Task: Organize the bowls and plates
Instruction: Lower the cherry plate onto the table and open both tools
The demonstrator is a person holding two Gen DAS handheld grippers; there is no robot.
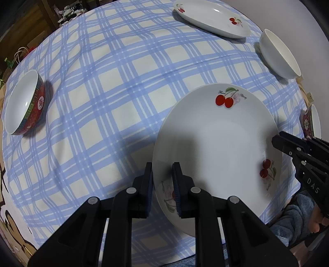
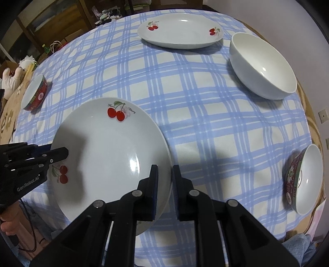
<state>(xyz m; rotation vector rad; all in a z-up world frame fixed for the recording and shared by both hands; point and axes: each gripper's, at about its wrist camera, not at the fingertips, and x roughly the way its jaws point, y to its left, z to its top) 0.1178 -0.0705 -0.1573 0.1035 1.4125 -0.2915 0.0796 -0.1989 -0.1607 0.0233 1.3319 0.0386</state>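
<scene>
A white cherry plate lies near the front of the blue checked tablecloth. My left gripper straddles its left rim, one pad outside and one over the plate, shut on the rim. On the opposite rim my right gripper is shut the same way. Each gripper shows at the edge of the other's view: the right gripper and the left gripper. A second cherry plate sits at the far side.
A plain white bowl stands at the far right. One red patterned bowl sits at the left edge, another red bowl at the right edge. Shelves and clutter lie beyond the table's far left.
</scene>
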